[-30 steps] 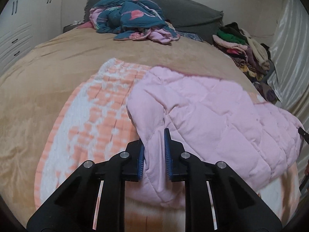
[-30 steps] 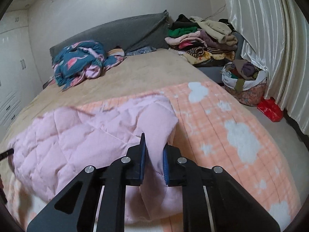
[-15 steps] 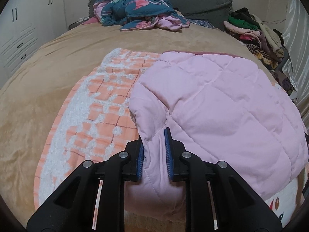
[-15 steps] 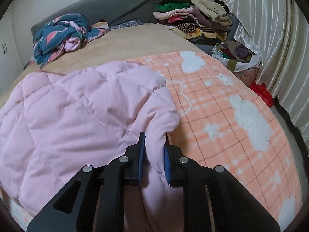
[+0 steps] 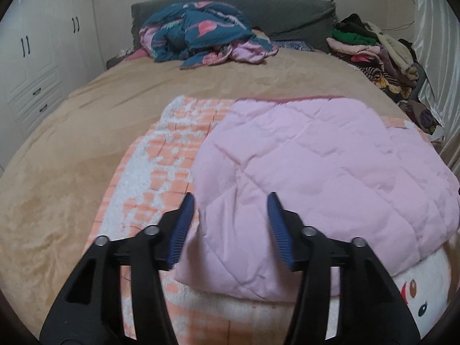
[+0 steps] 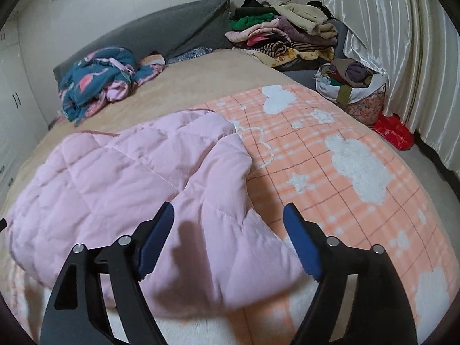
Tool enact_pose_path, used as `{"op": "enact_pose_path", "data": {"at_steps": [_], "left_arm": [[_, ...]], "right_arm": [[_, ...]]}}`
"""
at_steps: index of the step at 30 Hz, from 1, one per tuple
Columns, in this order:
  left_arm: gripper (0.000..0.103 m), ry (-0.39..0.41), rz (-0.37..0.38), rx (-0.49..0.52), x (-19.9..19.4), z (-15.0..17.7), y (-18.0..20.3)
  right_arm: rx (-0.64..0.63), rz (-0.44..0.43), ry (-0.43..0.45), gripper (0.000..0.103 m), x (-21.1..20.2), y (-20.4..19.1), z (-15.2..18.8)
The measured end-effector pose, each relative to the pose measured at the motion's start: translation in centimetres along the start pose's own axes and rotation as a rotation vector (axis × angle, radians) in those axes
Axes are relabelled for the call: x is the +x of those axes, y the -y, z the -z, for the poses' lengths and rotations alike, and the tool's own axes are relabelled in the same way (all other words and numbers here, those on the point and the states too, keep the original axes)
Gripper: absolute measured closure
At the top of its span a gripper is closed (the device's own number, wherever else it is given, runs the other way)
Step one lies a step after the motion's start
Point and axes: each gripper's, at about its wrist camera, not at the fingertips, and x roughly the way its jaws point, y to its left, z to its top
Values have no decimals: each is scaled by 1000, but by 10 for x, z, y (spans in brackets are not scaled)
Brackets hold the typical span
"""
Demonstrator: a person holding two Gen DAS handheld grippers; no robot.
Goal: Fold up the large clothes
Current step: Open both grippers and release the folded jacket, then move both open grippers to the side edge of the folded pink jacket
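The bed (image 5: 86, 132), under a tan cover, carries an orange checked blanket (image 6: 330, 155), and on that lies the pink quilted garment (image 5: 316, 155), doubled over and resting flat at the near edge. In my judgement the step in hand is the release that ends one fold: both tools are letting go of the near edge they had brought over.

The left gripper (image 5: 230, 221) has its jaws opening, about half spread; the garment's near left corner sits between the blue pads (image 5: 179, 230) but neither pad presses it. The right gripper (image 6: 228, 238) has its jaws opening too, wider, with the right corner lying loose between them and held by nothing.

The next move likely calls for backing both tools clear without dragging cloth, then taking fresh hold at the sides, around 3 and 9 o'clock of the garment, for a further fold. The puffy quilting may spring back open, so a smoothing press may be needed.

The left view alone shows the white wardrobe (image 5: 37, 66) at 9 o'clock and a printed face on the blanket at 5 o'clock. The right view alone shows the clothes basket (image 6: 353, 92) and red bag (image 6: 394, 132) on the floor at 2 o'clock, beside the curtain (image 6: 388, 28). Both show the teal bundle (image 5: 198, 34) and stacked clothes (image 6: 284, 31) at 12 o'clock.
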Motion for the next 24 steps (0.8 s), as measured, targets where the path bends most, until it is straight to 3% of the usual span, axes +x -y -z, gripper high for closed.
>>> {"op": "enact_pose_path", "data": {"at_steps": [9,15,24], "left_arm": [[28,42,22,13,-43,-7,14],[16,54,21,19,-60,-1,19],[9,34,23,2,-70,24,24]], "right_arm": [[44,-48,104,7,-61,12,-7],[25,-85,153,5,-100,13,-8],[-45,-94,193,4,-133,0,15]]}}
